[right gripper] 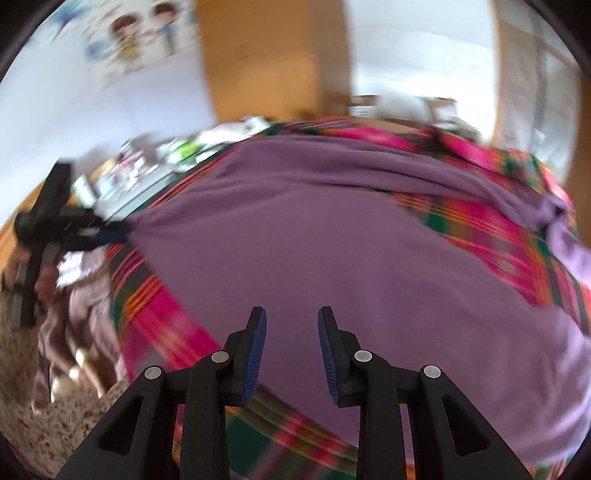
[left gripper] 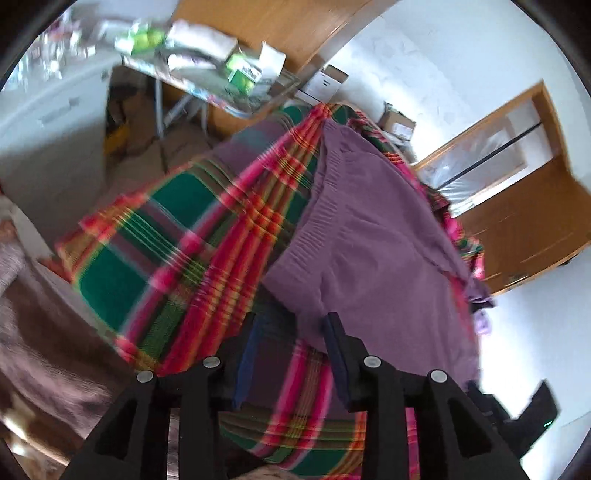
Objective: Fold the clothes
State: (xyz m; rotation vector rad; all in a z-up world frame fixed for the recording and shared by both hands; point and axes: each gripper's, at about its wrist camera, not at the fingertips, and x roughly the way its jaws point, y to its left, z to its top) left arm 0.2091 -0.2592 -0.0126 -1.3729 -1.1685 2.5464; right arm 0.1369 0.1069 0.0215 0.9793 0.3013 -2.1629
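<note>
Left hand-held gripper point(left gripper: 291, 325): your blue-padded fingers stand apart, gripping nothing, at the ribbed hem of the purple knit garment point(left gripper: 373, 258).
Purple knit garment: it lies spread flat on the pink, green and orange plaid blanket point(left gripper: 177, 236).
Right hand-held gripper point(right gripper: 291, 321): your fingers are parted and empty, just above the garment's near part.

cluttered table point(left gripper: 221, 74) blurred, wall picture point(right gripper: 144, 29) smeared

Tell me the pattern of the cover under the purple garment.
Plaid cover: green blocks with pink, red and yellow stripes, clearest in the left wrist view.
</note>
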